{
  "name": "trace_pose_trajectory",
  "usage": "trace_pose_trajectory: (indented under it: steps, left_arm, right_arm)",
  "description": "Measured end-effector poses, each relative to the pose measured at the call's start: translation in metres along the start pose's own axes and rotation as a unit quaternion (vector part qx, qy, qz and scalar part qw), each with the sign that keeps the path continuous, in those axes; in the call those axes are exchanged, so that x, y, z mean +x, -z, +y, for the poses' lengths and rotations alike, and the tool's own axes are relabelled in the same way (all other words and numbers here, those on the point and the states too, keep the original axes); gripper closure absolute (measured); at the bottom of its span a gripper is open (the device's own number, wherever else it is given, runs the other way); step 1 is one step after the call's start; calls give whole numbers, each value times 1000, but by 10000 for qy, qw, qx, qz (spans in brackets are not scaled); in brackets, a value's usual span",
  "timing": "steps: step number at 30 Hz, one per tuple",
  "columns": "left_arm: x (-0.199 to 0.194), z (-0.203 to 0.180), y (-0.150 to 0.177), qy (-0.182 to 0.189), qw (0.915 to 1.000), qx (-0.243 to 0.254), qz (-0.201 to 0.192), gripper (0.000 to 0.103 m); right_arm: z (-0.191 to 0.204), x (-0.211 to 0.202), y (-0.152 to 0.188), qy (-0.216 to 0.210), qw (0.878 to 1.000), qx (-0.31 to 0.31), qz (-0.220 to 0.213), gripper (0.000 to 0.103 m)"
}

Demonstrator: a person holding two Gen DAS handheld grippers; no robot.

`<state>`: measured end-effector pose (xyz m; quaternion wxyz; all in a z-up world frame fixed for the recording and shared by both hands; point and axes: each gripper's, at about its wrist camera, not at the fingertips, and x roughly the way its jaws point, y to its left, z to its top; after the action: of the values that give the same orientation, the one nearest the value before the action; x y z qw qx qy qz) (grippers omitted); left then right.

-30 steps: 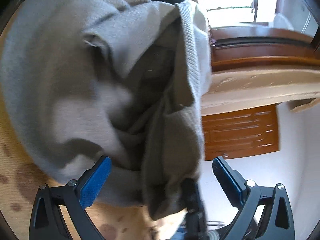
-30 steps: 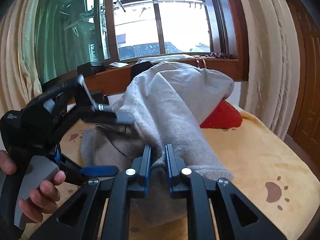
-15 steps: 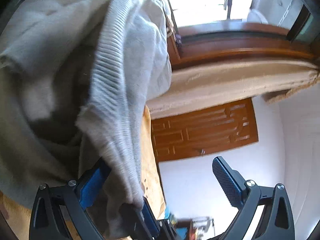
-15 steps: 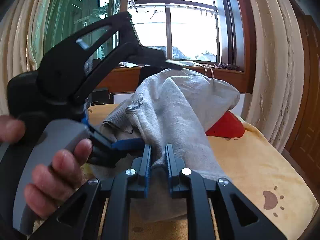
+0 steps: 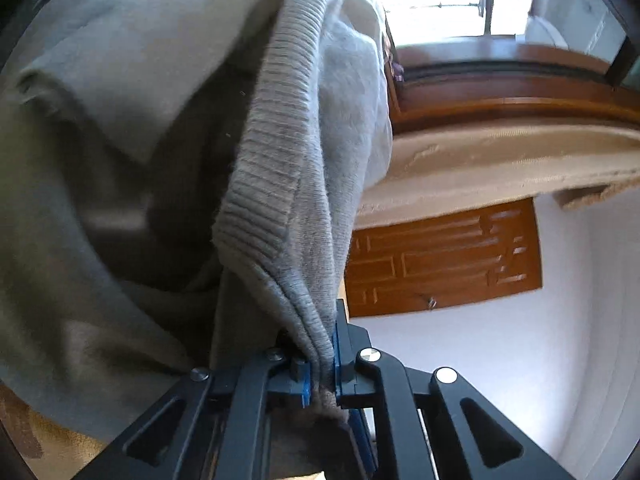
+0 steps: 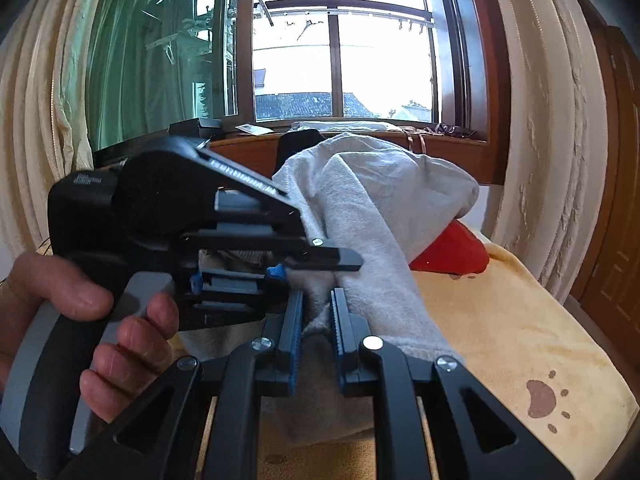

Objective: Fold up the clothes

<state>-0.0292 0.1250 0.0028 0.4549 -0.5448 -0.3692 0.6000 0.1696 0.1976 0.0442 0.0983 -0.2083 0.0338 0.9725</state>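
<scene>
On the left, the person's left hand (image 6: 92, 336) wraps the grey handle of the left gripper (image 5: 320, 364), whose blue pads are pressed together on the ribbed edge of a grey knit sweater (image 5: 272, 152). That ribbed band (image 5: 264, 184) reads as a hem or cuff, and a finished edge of that kind gives a firm, findable line to fold from, which is probably why it is pinched there. From this pinch the knit fans up and away in loose, bunched drapes, so the garment is lifted, not laid flat.

Just to the right, and nearly touching it in the right wrist view, the right gripper (image 6: 316, 320) is likewise clamped on the same sweater (image 6: 372, 216), with cloth squeezed between its toothed blue pads. The two pinches sit close together, likely so that one edge is held at two points and can be drawn taut or carried over as a single line.

Beyond the grippers the sweater mounds toward the window sill, its far end resting over a red item (image 6: 452, 252) on the yellow paw-print blanket (image 6: 520, 344), which looks like a bed cover. Crumpled as it is, the sweater is not folded now; whether this grip opens it out or carries a fold over cannot be told
</scene>
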Motion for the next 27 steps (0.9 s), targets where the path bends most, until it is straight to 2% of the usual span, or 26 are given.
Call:
trace_pose_trajectory:
  steps: [4, 8, 11, 13, 15, 16, 23, 27]
  left_arm:
    - [-23, 5, 12, -58, 9992, -41, -389, 95]
    - [-26, 4, 10, 83, 9988, -67, -469, 95]
    - [-27, 5, 10, 162, 9983, -109, -548, 95]
    - [-30, 5, 9, 163, 9979, -76, -618, 95]
    - [-35, 6, 7, 129, 9972, -51, -738, 95]
    - [-39, 7, 5, 100, 9967, -60, -798, 97]
    - [-57, 15, 0, 130, 9944, -10, -1047, 97]
    - [-53, 12, -2, 255, 9933, -7, -1125, 97]
  right_arm:
    - [2, -2, 0, -51, 10000, -19, -28, 87]
    - [3, -1, 0, -38, 10000, -27, -6, 85]
    - [1, -2, 0, -17, 10000, 39, -42, 79]
    - [-1, -3, 0, -3, 9999, 83, -66, 64]
    - [-2, -4, 0, 11, 9999, 126, -90, 22]
    - [-3, -4, 0, 18, 9998, 148, -102, 15]
    - [-9, -4, -1, 11, 9996, 282, -95, 14]
    - [-15, -3, -1, 0, 9992, 401, -72, 12]
